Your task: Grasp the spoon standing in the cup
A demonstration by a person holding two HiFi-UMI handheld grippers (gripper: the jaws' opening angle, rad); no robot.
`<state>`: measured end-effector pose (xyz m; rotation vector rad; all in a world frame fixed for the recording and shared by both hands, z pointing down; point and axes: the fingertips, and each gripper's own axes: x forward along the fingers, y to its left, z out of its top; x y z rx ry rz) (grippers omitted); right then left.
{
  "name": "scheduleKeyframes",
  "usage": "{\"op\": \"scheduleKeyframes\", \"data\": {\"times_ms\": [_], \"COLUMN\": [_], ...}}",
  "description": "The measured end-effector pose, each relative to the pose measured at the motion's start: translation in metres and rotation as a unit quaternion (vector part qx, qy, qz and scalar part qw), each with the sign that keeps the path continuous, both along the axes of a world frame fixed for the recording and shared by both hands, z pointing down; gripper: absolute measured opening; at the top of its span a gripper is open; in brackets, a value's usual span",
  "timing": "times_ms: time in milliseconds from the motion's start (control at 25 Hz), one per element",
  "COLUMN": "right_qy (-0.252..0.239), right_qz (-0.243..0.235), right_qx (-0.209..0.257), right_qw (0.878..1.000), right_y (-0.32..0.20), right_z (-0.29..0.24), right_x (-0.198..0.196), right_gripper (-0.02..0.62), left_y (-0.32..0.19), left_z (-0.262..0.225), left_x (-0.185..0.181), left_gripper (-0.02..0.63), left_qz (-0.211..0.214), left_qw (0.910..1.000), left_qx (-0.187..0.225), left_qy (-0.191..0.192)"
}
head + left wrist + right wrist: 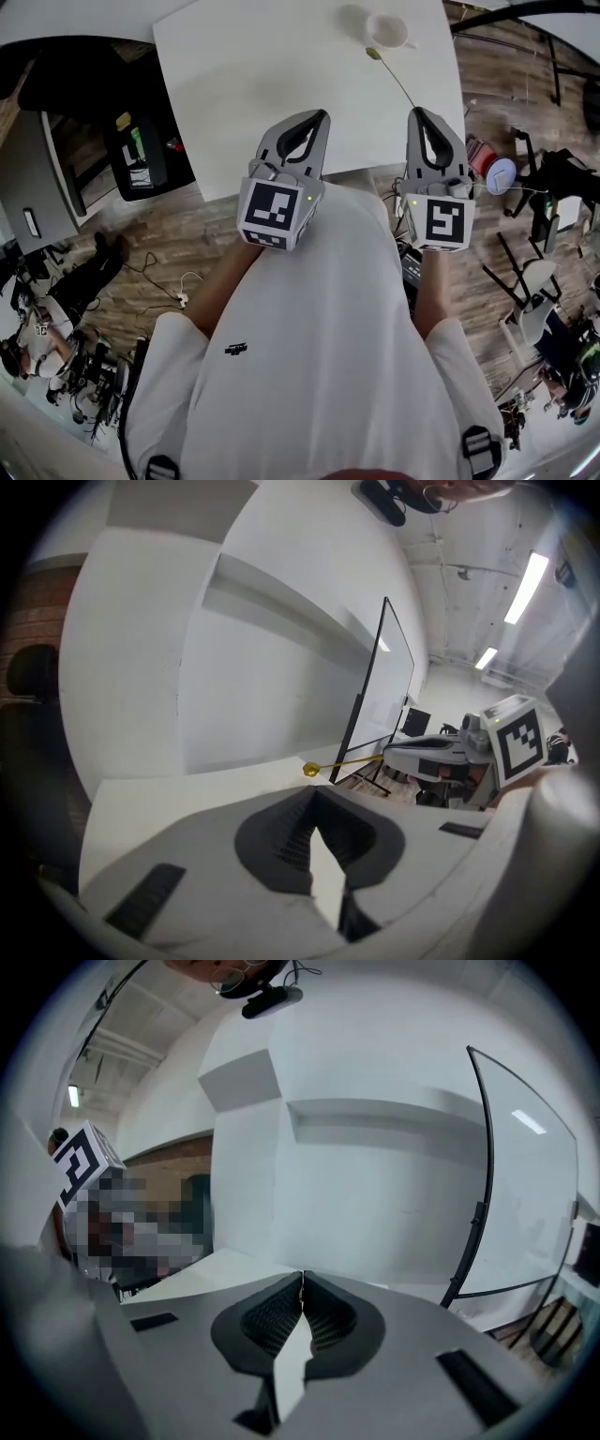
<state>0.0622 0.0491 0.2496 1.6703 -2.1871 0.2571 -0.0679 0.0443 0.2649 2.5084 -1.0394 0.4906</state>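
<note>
A thin gold spoon runs from its bowl end, just in front of the white cup, back to my right gripper, which is shut on the end of its handle. In the left gripper view the spoon hangs clear above the white table, its handle leading into the right gripper. The right gripper view shows the jaws pressed together, and the spoon is almost hidden there. My left gripper hovers over the table's near edge, shut with nothing in it.
The white table ends close in front of the person's body. A black cabinet stands at its left. Cables, stands and a round lamp crowd the wooden floor at the right. A black-framed board stands beyond the table.
</note>
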Motion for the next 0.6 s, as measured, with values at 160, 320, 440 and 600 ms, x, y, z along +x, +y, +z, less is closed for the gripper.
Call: {"op": "scheduleKeyframes", "data": {"times_ms": [160,320,440,600], "right_qy": [-0.006,-0.011,-0.016,-0.028], "right_qz": [-0.003,-0.009,-0.010,-0.007], "right_qx": [0.002,0.010,0.015,0.020], "right_qw": [1.000,1.000,1.000,0.999], "right_y": [0.007,0.010,0.010,0.011], "right_z": [-0.013,-0.020,-0.025,-0.029], "right_x": [-0.012,-0.028,-0.036,-0.041], "right_gripper": [0.008,0.006,0.006,0.006], "left_y": [-0.002,-0.004,-0.005,-0.004], "left_z": [-0.009,-0.015,-0.016,-0.016], "left_x": [-0.007,-0.019,-0.027,-0.032], "left_gripper": [0.014,0.014,0.014,0.014], "left_qz": [0.001,-0.008,-0.013,-0.015], "left_qw": [0.9999,0.9997,0.9996,0.9996], "left_qx": [0.010,0.016,0.017,0.016], "left_qy": [0.007,0.014,0.017,0.017]}}
